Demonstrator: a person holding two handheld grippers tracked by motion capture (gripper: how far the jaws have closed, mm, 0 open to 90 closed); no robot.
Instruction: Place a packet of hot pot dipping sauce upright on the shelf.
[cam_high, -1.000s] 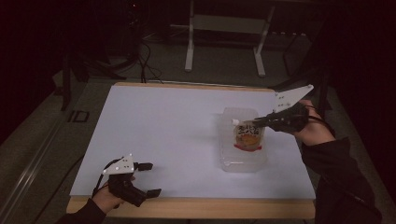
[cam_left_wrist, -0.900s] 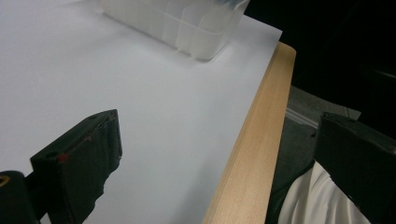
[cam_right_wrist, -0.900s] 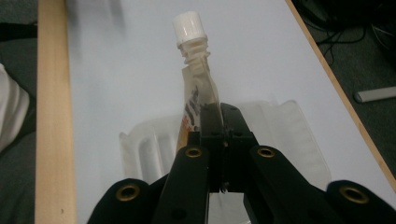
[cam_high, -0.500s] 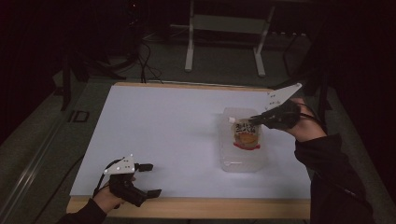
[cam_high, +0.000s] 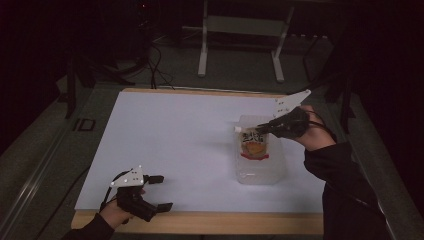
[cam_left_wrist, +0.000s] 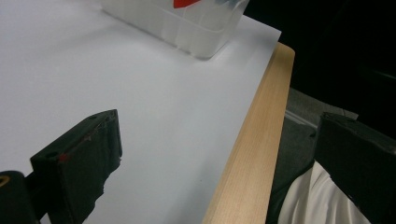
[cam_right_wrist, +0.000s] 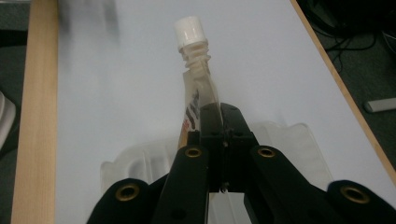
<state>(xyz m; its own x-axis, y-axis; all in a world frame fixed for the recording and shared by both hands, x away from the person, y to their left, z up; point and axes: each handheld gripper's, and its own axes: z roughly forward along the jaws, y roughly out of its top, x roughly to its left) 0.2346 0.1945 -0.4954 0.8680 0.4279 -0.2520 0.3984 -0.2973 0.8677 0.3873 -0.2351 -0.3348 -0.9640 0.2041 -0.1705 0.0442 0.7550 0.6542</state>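
Observation:
A spouted pouch with a white cap and a red and orange label hangs over a clear plastic tub at the right of the white table. My right gripper is shut on the pouch's upper edge just behind the spout. In the right gripper view its jaws are pressed together on the pouch, with the cap pointing away and the tub below. My left gripper rests near the front left edge, open, with nothing between its jaws.
The wooden front edge of the table runs right beside my left gripper. In the left gripper view the tub stands farther off on the white tabletop. A metal stand and cables lie on the floor beyond the far edge.
My right gripper has carried the pouch a little to the left and down over the tub. The left gripper has stayed where it was.

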